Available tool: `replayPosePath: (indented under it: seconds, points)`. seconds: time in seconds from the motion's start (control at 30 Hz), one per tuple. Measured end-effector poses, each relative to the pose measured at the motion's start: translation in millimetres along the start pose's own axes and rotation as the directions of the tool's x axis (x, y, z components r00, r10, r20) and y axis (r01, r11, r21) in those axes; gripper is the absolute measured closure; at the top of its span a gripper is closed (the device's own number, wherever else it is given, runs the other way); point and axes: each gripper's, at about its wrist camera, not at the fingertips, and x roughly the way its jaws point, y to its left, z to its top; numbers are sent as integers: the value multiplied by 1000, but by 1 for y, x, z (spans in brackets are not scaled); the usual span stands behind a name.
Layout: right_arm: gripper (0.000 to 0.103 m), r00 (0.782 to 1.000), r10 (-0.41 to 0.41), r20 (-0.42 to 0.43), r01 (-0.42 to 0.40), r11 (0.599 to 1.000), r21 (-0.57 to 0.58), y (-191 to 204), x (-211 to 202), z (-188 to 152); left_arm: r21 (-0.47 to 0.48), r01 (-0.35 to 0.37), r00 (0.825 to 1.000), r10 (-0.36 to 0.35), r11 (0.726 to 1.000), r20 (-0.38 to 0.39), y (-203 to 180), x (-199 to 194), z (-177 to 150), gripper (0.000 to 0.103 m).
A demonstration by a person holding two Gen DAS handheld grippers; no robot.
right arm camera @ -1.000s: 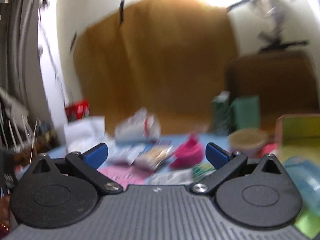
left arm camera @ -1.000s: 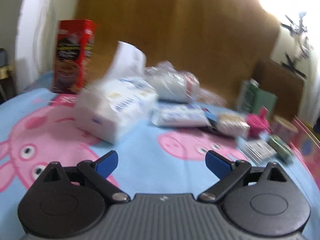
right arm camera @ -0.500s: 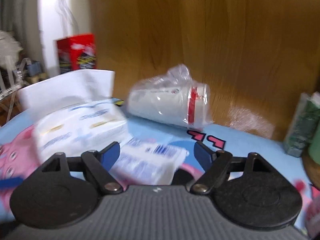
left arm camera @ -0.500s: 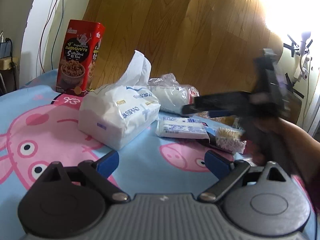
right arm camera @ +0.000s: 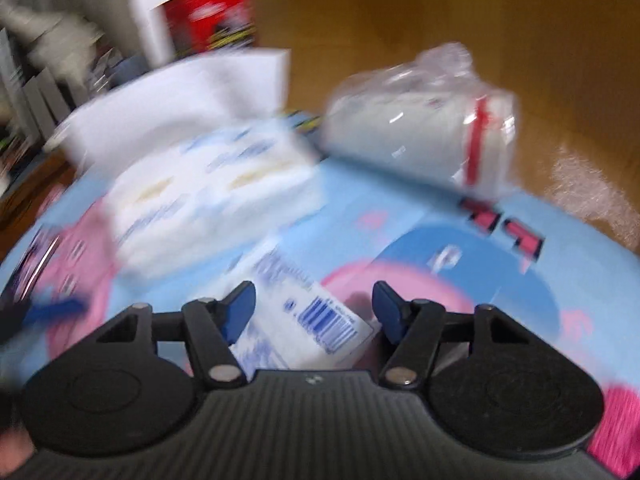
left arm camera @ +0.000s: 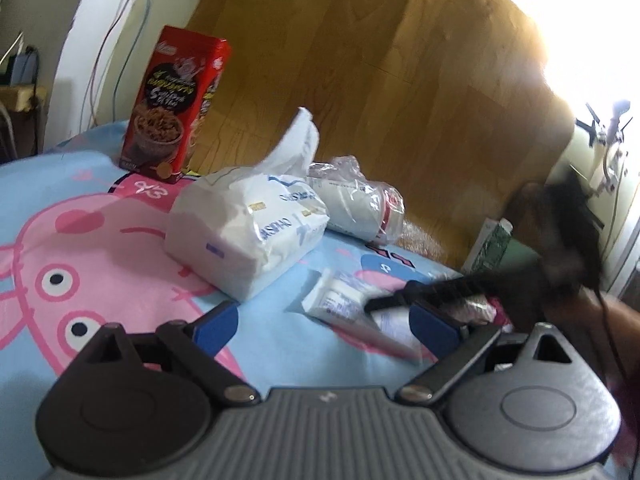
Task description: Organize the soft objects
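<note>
A big white tissue pack (left arm camera: 248, 224) with a sheet sticking up lies on the blue Peppa Pig cloth (left arm camera: 80, 248); it also shows in the right wrist view (right arm camera: 208, 192). A small flat tissue packet (left arm camera: 340, 300) lies right of it. My right gripper (right arm camera: 314, 310) is open, its blue fingers either side of that packet (right arm camera: 304, 320), low over it. It appears blurred in the left wrist view (left arm camera: 460, 286). My left gripper (left arm camera: 324, 326) is open and empty, above the cloth in front of the big pack.
A plastic-wrapped stack of white cups (left arm camera: 360, 208) lies on its side behind the packs. A red cereal box (left arm camera: 176, 108) stands at the back left. A green carton (left arm camera: 492, 248) stands at the right by the wooden headboard (left arm camera: 360, 80).
My right gripper has dropped down and forward onto the small tissue packet and its fingers have narrowed somewhat. My left gripper has barely moved.
</note>
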Motion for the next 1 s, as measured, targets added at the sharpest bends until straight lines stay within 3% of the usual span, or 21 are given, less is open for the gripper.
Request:
replayPosePath:
  seconds: [0.2,0.3,0.37,0.43,0.47,0.67,0.7,0.73,1.0]
  points:
    - [41,997,21,69,-15,997,-77,39,-43,-52,-90,0,1000,-1,996,-12,14,1,2,7]
    - [24,992,-22,126,28,999,-47,48,-57,-63,-109,-9,1000,8,994,-11,17,0,3,7]
    - [21,987,-20,158,21,1000,0,44,-55,-59,-115,-10,1000,8,993,-15,18,1,3,7]
    - [7,981,-16,194,11,1000,29,45,-57,-58,-111,-13,1000,11,994,-17,17,2,3,7]
    - [6,979,-17,205,12,1000,24,50,-56,-59,-106,-14,1000,13,994,-18,16,2,3,7]
    - [9,986,-93,140,102,993,-61,64,-27,-66,-47,-18,999,16,999,-35,8,5,2,7]
    - [16,983,-95,154,107,992,-74,65,-29,-69,-34,-16,999,14,999,-39,7,6,2,7]
    - [23,984,-80,159,91,994,-66,64,-33,-70,-23,-11,999,10,1000,-43,5,7,2,7]
    - [24,989,10,149,16,985,-172,83,-83,-126,49,46,996,-42,998,-82,-6,9,-1,7]
